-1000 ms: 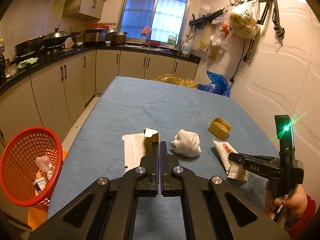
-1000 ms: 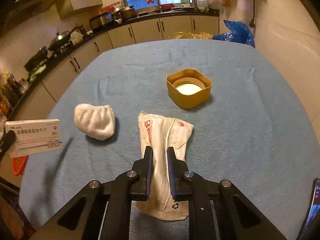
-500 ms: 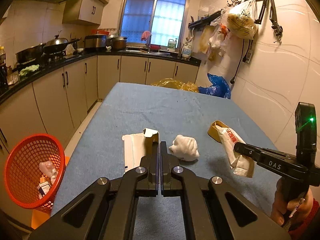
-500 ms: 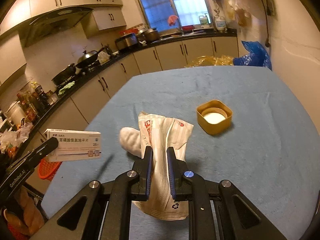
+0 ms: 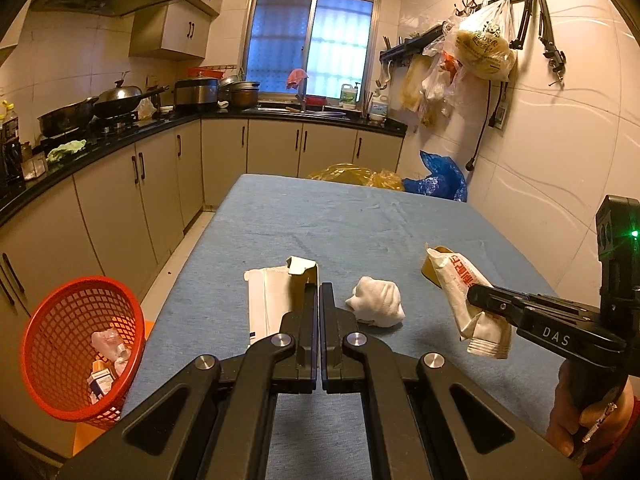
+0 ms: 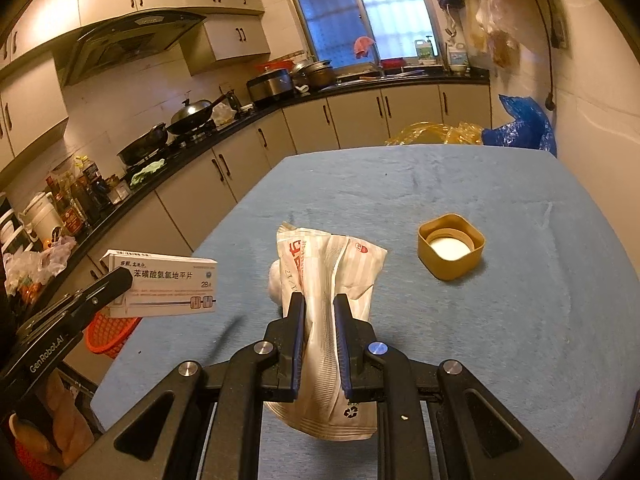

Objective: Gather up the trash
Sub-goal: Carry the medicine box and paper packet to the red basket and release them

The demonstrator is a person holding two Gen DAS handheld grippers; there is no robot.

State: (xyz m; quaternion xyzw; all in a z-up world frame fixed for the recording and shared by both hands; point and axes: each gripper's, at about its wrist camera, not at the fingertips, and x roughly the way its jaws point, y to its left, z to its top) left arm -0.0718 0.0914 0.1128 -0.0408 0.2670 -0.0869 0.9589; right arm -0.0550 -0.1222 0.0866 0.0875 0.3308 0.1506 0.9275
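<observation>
1. A crumpled white wrapper (image 6: 320,320) with red print and a recycling mark is pinched between the right gripper's (image 6: 319,308) blue-padded fingers (image 6: 298,344); it hangs above the blue table (image 6: 500,320), its ends sticking out above and below the pads.
2. A white box (image 5: 272,300) with a torn flap is clamped at its end by the left gripper (image 5: 319,296), whose fingers are pressed together on it.
3. A white wad (image 5: 376,306) and a yellow cap (image 6: 450,246) are seen lying on the table.
4. A red basket (image 5: 80,344) holding scraps is seen beside the table's left edge.
</observation>
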